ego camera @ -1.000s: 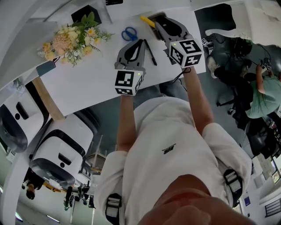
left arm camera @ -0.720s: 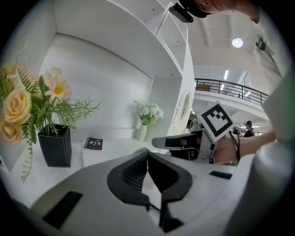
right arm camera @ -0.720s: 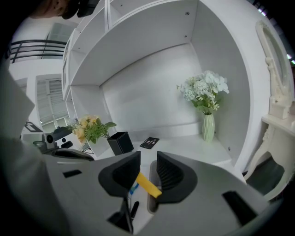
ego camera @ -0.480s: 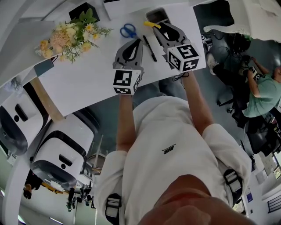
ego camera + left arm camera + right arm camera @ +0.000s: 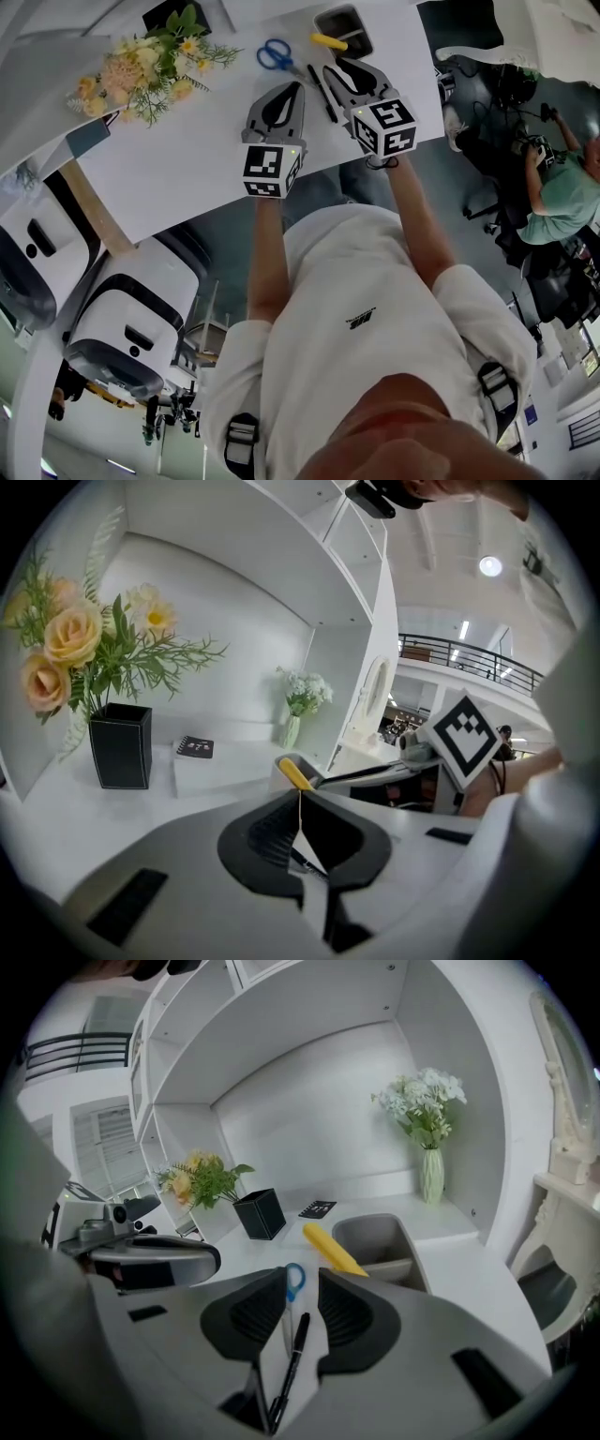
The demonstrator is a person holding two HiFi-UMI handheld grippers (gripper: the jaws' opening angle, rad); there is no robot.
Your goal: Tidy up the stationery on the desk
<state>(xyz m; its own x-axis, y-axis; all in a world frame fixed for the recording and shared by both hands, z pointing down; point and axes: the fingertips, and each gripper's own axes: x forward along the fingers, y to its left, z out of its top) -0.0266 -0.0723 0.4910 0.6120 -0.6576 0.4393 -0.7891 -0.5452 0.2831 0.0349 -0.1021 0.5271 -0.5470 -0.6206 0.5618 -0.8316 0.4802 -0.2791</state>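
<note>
- At the far left of the tabletop point(image 5: 187, 159) stands a bunch of flowers point(image 5: 141, 70).
- My left claw point(image 5: 300, 794) is clenched, tips together, with nothing in it.
- The blue scissors point(image 5: 276, 54) lie beyond it, and the black pen point(image 5: 292, 1354) lies just to its right.
- My right claw point(image 5: 302, 1274) is released. Its jaws have just been closing a little, and the pen shows in the gap, untouched by the pads.
- Far right, a yellow marker point(image 5: 330, 41) rests on the rim of the grey tray point(image 5: 364, 37).

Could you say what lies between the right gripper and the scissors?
A black pen: the right gripper view shows it between the right gripper's open jaws, lately closing a little.
</note>
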